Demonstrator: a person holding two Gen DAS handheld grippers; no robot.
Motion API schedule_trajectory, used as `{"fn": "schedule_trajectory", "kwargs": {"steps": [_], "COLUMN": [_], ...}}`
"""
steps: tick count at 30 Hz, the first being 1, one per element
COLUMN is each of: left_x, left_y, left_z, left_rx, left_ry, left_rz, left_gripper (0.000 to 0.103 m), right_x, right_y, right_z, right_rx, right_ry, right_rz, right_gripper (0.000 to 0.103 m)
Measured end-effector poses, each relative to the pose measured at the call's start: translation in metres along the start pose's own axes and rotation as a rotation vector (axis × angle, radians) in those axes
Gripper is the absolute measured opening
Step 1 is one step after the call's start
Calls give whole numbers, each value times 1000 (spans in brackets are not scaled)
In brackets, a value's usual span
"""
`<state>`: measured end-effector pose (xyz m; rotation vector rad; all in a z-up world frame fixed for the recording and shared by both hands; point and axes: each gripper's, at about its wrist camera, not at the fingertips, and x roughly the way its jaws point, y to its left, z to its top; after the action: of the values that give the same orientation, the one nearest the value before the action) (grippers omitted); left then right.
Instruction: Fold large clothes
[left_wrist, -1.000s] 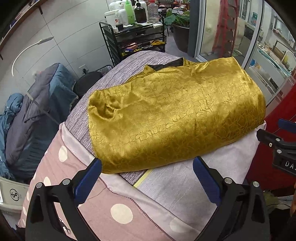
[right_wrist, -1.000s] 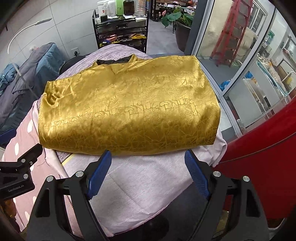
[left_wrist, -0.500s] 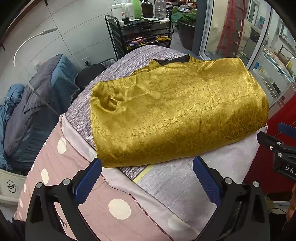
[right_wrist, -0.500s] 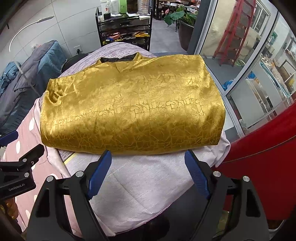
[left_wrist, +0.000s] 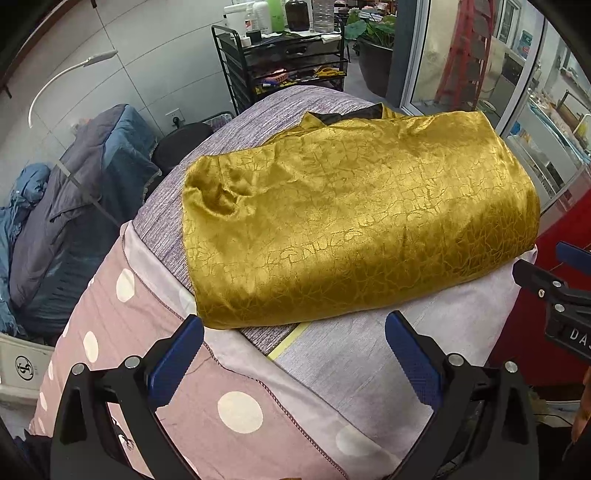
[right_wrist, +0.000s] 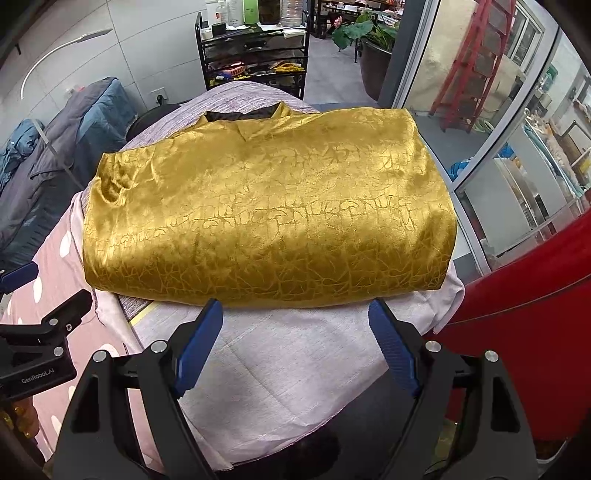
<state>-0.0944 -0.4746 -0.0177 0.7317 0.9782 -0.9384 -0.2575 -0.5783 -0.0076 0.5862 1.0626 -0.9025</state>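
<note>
Right wrist view: gold garment (right_wrist: 266, 218) lies folded into a neat rectangle on the bed (right_wrist: 295, 354); both claws, left claw (left_wrist: 293, 354) and right claw (right_wrist: 295, 336), hang released, empty — maybe one fold left.

I count one gold garment (right_wrist: 266, 218), folded into a single bundle on the desk (right_wrist: 280, 354). Two cloths cover that desk: one pale lilac sheet (left_wrist: 424, 332) and one pink sheet with white dots (left_wrist: 229, 417). I hold two tongs, my left tongs (left_wrist: 295, 354) and my right tongs (right_wrist: 295, 347), each with two blue pads set wide apart. Behind stands one black shelf cart (right_wrist: 255, 59), with about five bottles on top, though they blur together. There is one red ladder (right_wrist: 476, 70), one potted plant (right_wrist: 369, 44), one white bent lamp (left_wrist: 62, 81), and one heap of blue and grey bedding (left_wrist: 74, 206).
</note>
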Motion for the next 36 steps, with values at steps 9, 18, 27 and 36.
{"fn": "schedule_trajectory", "kwargs": {"steps": [9,18,27,36], "left_x": [0,-1,-1,-1], "left_y": [0,1,0,0], "left_z": [0,-1,-2,-2], "left_rx": [-3,-4,3,-3], "left_ry": [5,7,7,13], "left_rz": [10,23,21,10], "left_gripper": [97,97,97,97], "right_x": [-1,-1,-1,-1], "right_y": [0,1,2,3], "right_z": [0,-1,-1,1], "right_rx": [-1,-2,-16,-23], "right_ry": [1,0,-3,-3], "right_rz": [-3,-5,-8,-9], "right_gripper": [81,81,81,81]}}
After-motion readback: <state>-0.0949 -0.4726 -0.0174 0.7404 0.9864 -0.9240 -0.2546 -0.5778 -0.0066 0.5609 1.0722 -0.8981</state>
